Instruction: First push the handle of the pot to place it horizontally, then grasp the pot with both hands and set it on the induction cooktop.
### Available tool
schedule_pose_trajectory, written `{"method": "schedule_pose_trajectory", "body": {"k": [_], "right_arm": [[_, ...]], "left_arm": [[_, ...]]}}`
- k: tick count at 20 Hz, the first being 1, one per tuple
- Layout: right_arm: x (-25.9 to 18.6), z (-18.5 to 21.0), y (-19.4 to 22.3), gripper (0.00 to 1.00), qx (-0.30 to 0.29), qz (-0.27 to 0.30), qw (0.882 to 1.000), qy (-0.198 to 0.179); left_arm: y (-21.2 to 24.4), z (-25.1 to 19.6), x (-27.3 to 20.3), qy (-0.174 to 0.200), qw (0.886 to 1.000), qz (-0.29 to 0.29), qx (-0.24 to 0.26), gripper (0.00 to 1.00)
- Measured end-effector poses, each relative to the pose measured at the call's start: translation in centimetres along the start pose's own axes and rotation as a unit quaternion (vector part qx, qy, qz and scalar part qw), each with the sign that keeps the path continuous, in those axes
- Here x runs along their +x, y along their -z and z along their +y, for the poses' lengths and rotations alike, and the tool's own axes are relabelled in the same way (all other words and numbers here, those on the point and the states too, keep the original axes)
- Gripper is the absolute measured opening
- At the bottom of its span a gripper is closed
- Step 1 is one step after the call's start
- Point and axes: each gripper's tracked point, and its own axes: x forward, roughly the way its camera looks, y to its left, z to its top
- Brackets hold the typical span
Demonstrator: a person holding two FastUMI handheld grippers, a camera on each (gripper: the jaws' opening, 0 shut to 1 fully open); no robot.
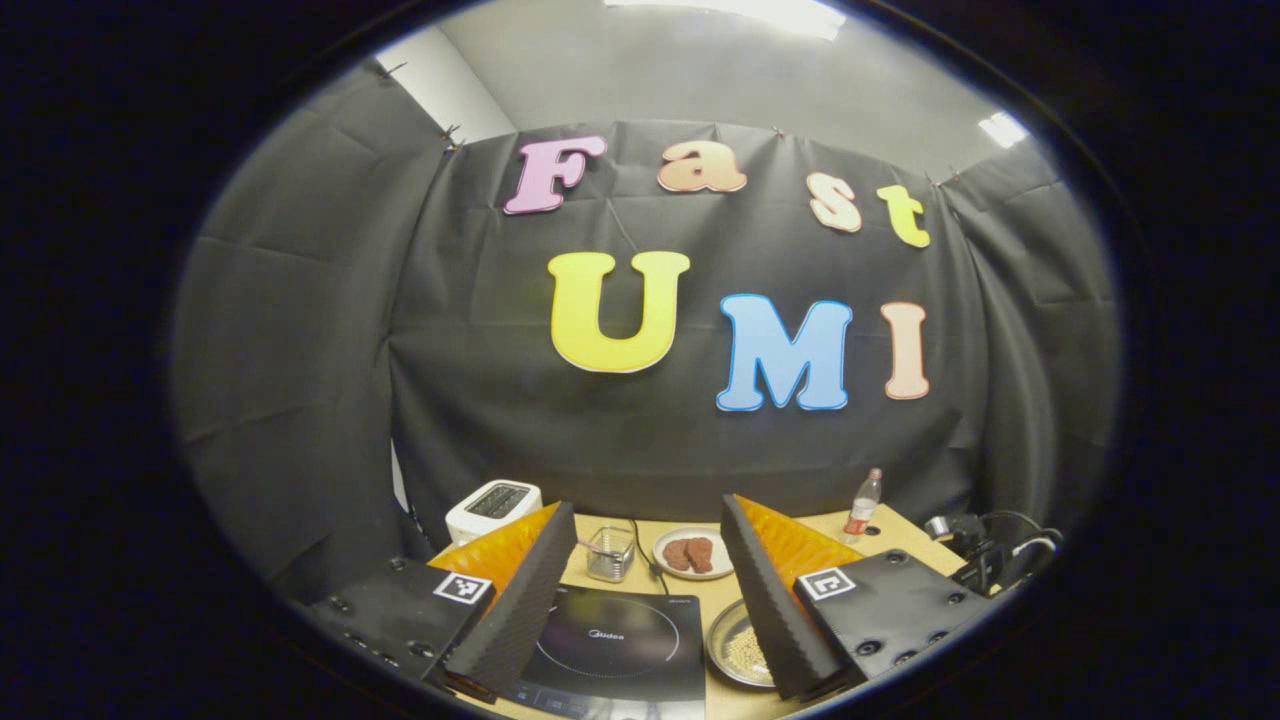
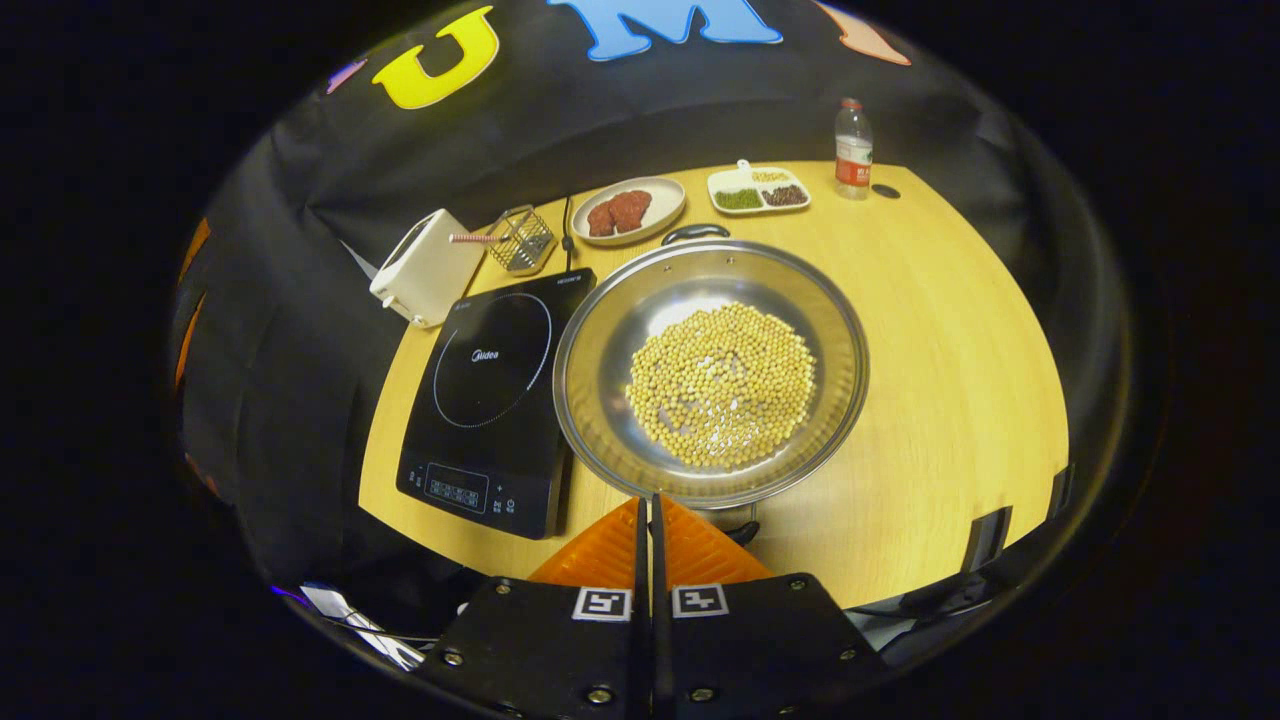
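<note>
1. Pot, in the left gripper view, shows as a rim between the spread fingers of the left gripper, right of the cooktop.
2. Right gripper view: pot with beans sits on the table, touching the cooktop; the right gripper is pressed together at its near rim.

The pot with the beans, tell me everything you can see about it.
The pot is a wide, shallow, shiny metal pan, uncovered, with a layer of pale yellow beans across its bottom. It sits upright on the wooden table, right beside the black induction cooktop. One dark loop handle points to the far side, another toward the right gripper, whose jaws are closed near it.
</note>
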Motion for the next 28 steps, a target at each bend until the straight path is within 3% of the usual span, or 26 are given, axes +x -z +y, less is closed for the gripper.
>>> {"method": "schedule_pose_trajectory", "body": {"k": [7, 8, 11, 12, 16, 20, 21, 23, 28], "right_arm": [[3.9, 0.8, 2.1, 0.01, 0.002, 0.05, 0.999, -0.004], [4.4, 0.9, 2.3, 0.01, 0.003, 0.055, 0.998, -0.003], [6.0, 1.1, 2.8, 0.01, 0.011, 0.069, 0.998, 0.0], [6.3, 1.2, 2.9, 0.01, 0.015, 0.071, 0.997, 0.001], [7.3, 1.3, 2.8, 0.01, 0.039, 0.076, 0.996, -0.003], [7.8, 1.1, 2.7, 0.01, 0.068, 0.07, 0.995, -0.005], [7.9, 1.0, 2.8, 0.0, 0.071, 0.069, 0.995, -0.002], [8.1, 0.4, 3.0, 0.0, 0.079, 0.07, 0.994, 0.006], [7.7, -1.7, 2.9, 0.0, 0.105, 0.058, 0.992, 0.026]], "left_arm": [[0.7, 1.7, -0.1, -0.012, 1.0, 0.011, 0.001, 0.99], [0.7, 2.0, -0.1, -0.014, 1.0, 0.012, 0.0, 0.93], [1.4, 2.6, 0.0, -0.018, 1.0, 0.018, -0.003, 0.93], [1.4, 2.9, 0.0, -0.019, 1.0, 0.02, -0.004, 0.99], [1.3, 3.3, 0.2, -0.019, 1.0, 0.021, -0.003, 0.99], [1.4, 3.7, 0.6, -0.014, 1.0, 0.023, -0.004, 0.99], [1.4, 3.6, 0.6, -0.012, 1.0, 0.023, -0.004, 0.92], [1.6, 3.5, 0.7, -0.005, 1.0, 0.024, -0.006, 0.99], [1.9, 2.5, 1.3, 0.021, 0.999, 0.023, -0.009, 0.92]]}}
